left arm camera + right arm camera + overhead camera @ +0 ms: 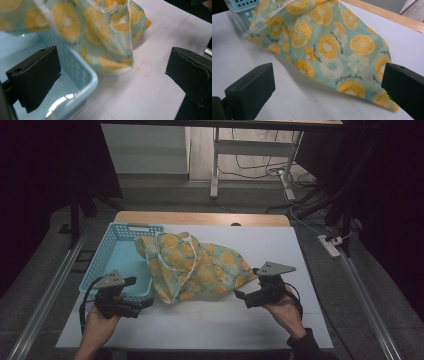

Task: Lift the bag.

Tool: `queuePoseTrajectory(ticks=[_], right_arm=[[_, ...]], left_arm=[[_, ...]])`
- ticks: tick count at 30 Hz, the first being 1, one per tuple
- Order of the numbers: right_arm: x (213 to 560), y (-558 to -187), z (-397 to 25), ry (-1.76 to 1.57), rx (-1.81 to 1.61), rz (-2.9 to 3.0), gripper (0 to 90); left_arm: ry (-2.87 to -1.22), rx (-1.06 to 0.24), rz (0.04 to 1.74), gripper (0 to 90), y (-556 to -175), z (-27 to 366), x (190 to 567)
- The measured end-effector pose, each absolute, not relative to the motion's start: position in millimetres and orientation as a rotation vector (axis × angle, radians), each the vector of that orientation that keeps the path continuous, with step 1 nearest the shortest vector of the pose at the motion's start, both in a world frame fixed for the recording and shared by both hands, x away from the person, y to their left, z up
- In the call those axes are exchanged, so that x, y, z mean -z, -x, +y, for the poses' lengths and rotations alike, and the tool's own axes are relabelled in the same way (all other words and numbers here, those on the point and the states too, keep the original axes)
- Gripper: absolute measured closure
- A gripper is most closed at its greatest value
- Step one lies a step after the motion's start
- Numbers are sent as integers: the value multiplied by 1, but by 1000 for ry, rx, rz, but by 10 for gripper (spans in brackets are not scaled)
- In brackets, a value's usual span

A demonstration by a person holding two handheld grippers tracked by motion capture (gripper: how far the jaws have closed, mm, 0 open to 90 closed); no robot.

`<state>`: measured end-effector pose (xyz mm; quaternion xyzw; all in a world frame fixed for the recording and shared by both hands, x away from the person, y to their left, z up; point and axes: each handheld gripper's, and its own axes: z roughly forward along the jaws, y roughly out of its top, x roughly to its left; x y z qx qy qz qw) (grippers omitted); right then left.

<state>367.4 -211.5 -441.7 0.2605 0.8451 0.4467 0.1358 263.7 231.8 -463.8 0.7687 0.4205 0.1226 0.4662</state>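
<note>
Left gripper view had your left gripper [112, 82] with its jaws spread wide and nothing between them: one black jaw hung over the inside of the blue basket [85, 77], the other over the bare white table [155, 50], and the basket's near corner sat in the gap without touching either jaw. Just beyond that corner the fruit-print cloth bag [105, 32] drooped over the basket's rim and down onto the white surface, a faint red square mark [144, 68] lying just beside its lowest fold. Your right gripper [327, 95] also stood wide open and held nothing; its jaws framed the near right edge of the bag [332, 47], close to the cloth but apart from it, with the bag's pointed corner nearest one jaw and the basket [242, 5] far off behind. From the high view, you held the left gripper [142, 304] at the near right corner of the basket [107, 250], and the right gripper [242, 297] just off the bag's right tip. The bag [197, 267] lay spread across the middle of the table [280, 245], its left part draped over the basket's right wall, a pale drawstring looping over its top. The basket sat on the left side of the table.
</note>
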Motion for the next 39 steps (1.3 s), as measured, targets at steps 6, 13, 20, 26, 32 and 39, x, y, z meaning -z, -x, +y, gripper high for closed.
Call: queuePoseTrajectory(ticks=[6, 13, 20, 26, 32, 39], right_arm=[[443, -353, -226, -772, -1293, 2414, 0], [452, -339, -242, -817, -1275, 2397, 0], [463, -324, -261, -864, -1215, 2368, 0], [471, -312, -279, -934, -1209, 2339, 0], [481, -299, -295, -988, -1167, 2326, 0], [492, -289, -310, -1051, -1124, 2337, 0]], left_arm=[[-1852, -303, 1070, 0, -246, 244, 472], [-1852, -309, 1106, 0, -233, 253, 481], [-1851, -320, 1147, 0, -220, 262, 490], [-1857, -317, 1187, 0, -212, 270, 500], [-1883, -326, 1222, 0, -206, 274, 509], [-1927, -329, 1266, 0, -202, 276, 519]])
